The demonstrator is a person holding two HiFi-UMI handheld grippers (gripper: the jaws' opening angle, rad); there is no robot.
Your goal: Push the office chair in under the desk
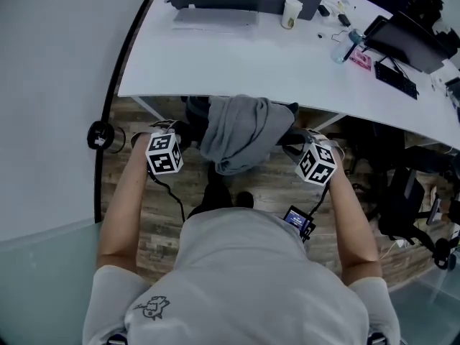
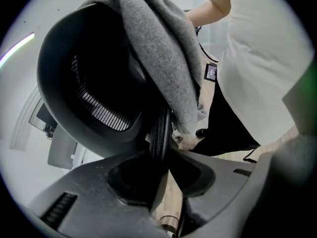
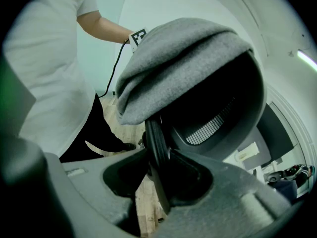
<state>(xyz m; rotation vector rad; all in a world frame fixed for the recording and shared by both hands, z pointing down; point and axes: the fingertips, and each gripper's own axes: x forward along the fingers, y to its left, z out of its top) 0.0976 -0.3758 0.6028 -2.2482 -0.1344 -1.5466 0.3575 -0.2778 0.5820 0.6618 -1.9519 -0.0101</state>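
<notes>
the premises were an office. a long white surface [image 1: 237, 67] carried a monitor [image 1: 410, 38], a keyboard [image 1: 395, 79], a paper cup [image 1: 291, 13] and small desk clutter. a mesh-backed office chair [image 2: 89, 93] stood at it, with a second chair [image 1: 402, 200] further along, on a wood-pattern floor [image 1: 162, 214].

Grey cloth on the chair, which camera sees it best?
The right gripper view: the grey cloth is big, draped over the chair's back. The left gripper view shows one side; the head view, its top, small.

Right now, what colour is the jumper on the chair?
The jumper is grey; right gripper view best.
</notes>
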